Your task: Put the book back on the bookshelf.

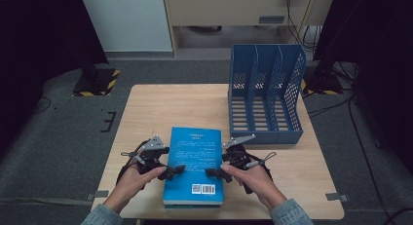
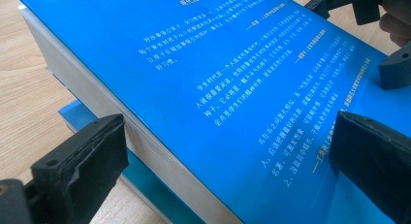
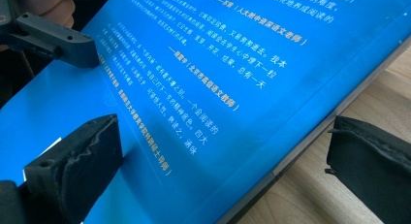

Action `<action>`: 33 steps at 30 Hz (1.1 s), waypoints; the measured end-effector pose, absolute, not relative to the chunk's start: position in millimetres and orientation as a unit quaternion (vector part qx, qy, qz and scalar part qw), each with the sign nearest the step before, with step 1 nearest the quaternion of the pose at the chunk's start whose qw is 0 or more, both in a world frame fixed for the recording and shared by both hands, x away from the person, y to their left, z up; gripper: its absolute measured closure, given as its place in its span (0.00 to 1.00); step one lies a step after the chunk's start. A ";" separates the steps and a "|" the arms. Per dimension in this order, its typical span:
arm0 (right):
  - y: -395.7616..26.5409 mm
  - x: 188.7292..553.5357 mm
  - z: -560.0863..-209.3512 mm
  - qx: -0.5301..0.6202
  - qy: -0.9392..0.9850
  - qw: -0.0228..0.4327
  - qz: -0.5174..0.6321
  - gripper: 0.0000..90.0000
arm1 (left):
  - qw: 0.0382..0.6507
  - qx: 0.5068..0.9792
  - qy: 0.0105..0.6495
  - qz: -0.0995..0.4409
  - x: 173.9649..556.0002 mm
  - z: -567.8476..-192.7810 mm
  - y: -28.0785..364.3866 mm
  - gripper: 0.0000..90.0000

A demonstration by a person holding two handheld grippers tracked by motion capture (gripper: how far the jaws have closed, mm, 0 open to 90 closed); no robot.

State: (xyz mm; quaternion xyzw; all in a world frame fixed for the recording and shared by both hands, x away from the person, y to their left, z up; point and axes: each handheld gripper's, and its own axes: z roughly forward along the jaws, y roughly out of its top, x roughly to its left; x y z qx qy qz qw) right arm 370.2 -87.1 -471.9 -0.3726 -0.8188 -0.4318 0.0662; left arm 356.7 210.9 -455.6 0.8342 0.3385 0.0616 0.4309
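I've got both grippers at the blue book [image 1: 195, 161], lying flat near-center on the surface [image 1: 146, 108]: left gripper [image 1: 171, 172] and right gripper [image 1: 213, 173] w/ jaws spread wide across its edges, nothing clenched, so no lift yet. Blue file rack [image 1: 265, 93] stands far-right w/ empty slots; nothing btwn it and the book.

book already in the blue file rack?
No, the blue book lies flat on the table, in front of the file rack.

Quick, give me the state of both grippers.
Left gripper: open, jaws astride the left edge of the blue book, holding nothing.
Right gripper: open, jaws astride the book's right edge, holding nothing.
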 end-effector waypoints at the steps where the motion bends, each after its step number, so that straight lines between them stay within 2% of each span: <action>1: -87.5 370.9 -472.6 -0.376 -0.816 0.073 -0.432 0.00 | 0.430 0.835 0.337 0.060 357.9 -455.5 211.0 0.00; 7: -88.1 372.9 -473.9 -0.380 -0.813 0.079 -0.433 0.00 | 0.425 0.839 0.335 0.055 361.7 -454.5 210.4 0.00; 11: -86.9 378.0 -481.1 -0.385 -0.801 0.116 -0.444 0.00 | 0.426 0.839 0.336 0.050 366.1 -455.0 209.7 0.00; 20: -86.5 378.0 -482.5 -0.387 -0.797 0.115 -0.449 0.00 | 0.444 0.828 0.341 0.020 374.5 -461.7 215.9 0.00; 26: -86.6 377.4 -483.0 -0.390 -0.794 0.116 -0.452 0.00 | 0.446 0.828 0.338 0.025 373.6 -462.1 216.2 0.00; 30: -85.6 379.6 -478.2 -0.392 -0.802 0.117 -0.436 0.03 | 0.438 0.831 0.340 0.039 371.5 -458.5 214.7 0.01; 33: -89.5 379.8 -472.2 -0.396 -0.797 0.110 -0.442 0.11 | 0.433 0.833 0.341 0.049 370.4 -454.4 215.1 0.07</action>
